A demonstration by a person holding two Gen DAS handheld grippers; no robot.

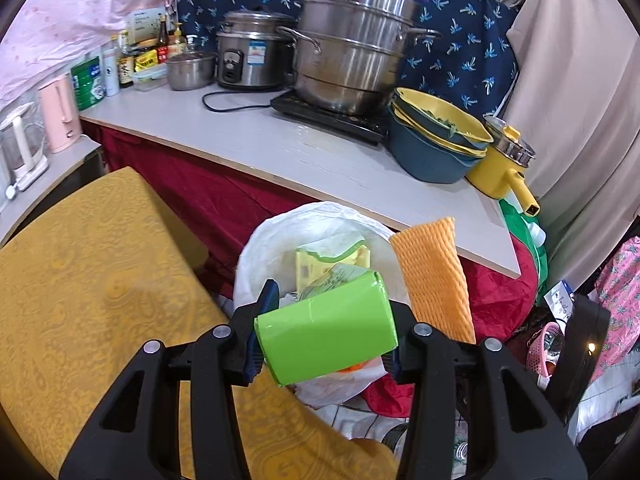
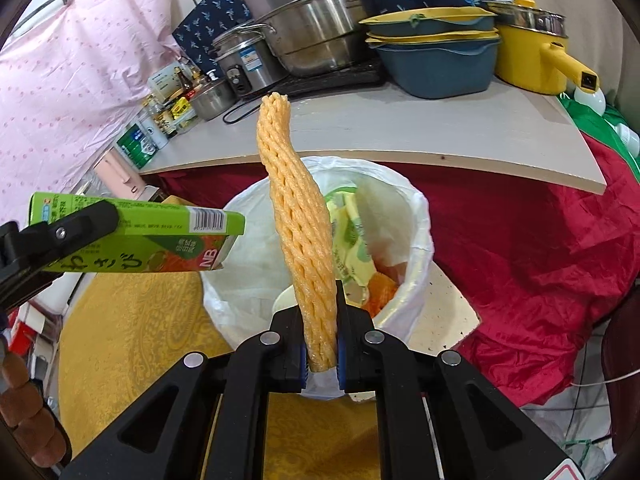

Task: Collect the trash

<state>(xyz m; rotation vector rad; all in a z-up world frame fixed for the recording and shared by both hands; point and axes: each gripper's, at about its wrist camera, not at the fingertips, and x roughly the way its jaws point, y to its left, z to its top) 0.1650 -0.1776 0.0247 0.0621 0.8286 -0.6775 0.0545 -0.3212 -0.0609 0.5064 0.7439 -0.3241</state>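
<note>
- Left wrist view: the left gripper [image 1: 324, 334] holds a green carton [image 1: 326, 334] across its width, jaws part-way apart with both pads pressed on its sides. The carton hangs over the near rim of the white-lined trash bin [image 1: 256, 264], which already holds yellow and green packaging.
- Same view: the carton's near end appears to overhang the bin's near edge, above the yellow patterned cloth [image 1: 92, 280]. If the jaws part here, the carton could tip back and land on the cloth rather than inside the bin.
- Same view: the orange foam net sleeve [image 1: 434, 280] stands just right of the bin, close to the carton. A simultaneous drop could make the two knock together at the rim.
- Right wrist view: the right gripper [image 2: 322, 354] is nearly closed, pinching the foam net sleeve [image 2: 296, 216] by its lower end; the sleeve rises over the trash bin [image 2: 420, 232].
- Same view: the sleeve is light and springy and leans toward the bin's near-left side. Released from this pinch, it may stick to a pad or bounce off the liner.
- Same view: the green carton [image 2: 160, 236], held by the left gripper [image 2: 60, 240], sits left of the bin, apparently only partly over the rim, so it likely needs carrying farther in.
</note>
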